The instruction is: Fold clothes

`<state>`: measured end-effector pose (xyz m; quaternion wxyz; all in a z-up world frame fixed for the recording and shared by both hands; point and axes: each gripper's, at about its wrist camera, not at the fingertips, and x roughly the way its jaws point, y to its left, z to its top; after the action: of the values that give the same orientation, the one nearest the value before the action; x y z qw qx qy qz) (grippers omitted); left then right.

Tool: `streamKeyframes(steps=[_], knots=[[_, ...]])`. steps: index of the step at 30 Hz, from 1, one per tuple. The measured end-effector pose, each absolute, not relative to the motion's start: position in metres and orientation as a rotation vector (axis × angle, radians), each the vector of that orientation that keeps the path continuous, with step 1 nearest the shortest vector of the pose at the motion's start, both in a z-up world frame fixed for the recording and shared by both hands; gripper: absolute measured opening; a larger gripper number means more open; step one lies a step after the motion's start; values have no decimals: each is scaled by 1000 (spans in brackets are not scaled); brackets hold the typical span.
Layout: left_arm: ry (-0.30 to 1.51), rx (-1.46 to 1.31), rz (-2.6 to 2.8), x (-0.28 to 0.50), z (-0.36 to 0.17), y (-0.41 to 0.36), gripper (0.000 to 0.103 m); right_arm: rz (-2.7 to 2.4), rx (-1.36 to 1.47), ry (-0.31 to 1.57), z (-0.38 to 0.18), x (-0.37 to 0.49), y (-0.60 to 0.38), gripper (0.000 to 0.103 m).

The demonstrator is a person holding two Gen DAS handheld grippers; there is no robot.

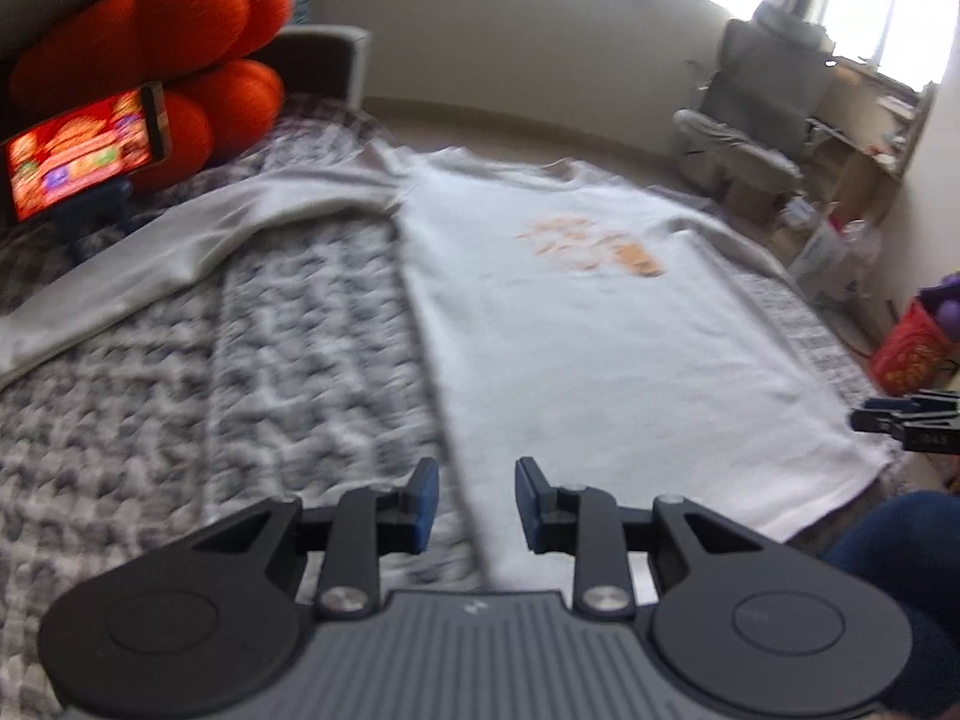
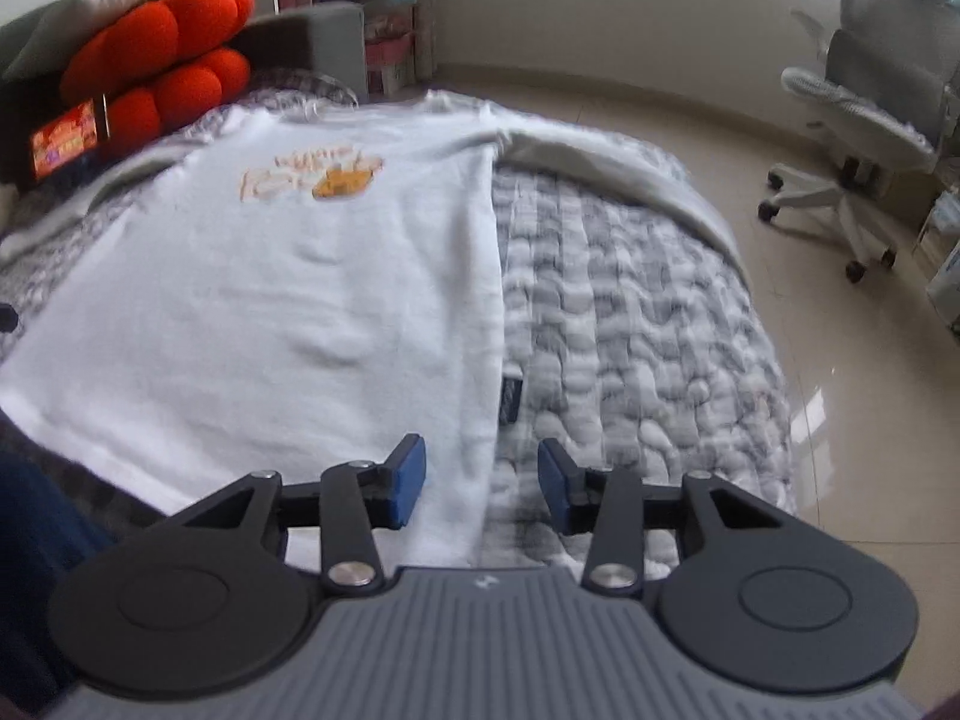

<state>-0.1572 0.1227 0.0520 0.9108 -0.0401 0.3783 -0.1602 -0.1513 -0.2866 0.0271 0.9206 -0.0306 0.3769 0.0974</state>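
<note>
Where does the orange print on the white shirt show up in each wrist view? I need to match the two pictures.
Left wrist view: the orange print sits right of centre in the upper half, on the white shirt, far beyond the open left claw.
Right wrist view: the print lies upper left of centre, beyond the open right claw.
Shared landmark: the orange cushions, upper left in both views.

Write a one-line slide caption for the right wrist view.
Open right gripper straddles the side edge of a white shirt spread flat on a grey bed.
</note>
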Motion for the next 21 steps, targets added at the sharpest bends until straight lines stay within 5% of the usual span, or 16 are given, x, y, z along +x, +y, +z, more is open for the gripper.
streamKeyframes(steps=[3,5,6,21], knots=[[782,-86,-378,-154,54,109,28,295,-27,759,35,-149,-269,38],[803,-84,-403,-150,50,102,28,381,-6,776,36,-144,-255,19],[814,-82,-416,-148,47,98,29,414,3,801,33,-140,-249,17],[897,-156,-371,-159,33,142,21,341,100,917,19,-144,-268,15]])
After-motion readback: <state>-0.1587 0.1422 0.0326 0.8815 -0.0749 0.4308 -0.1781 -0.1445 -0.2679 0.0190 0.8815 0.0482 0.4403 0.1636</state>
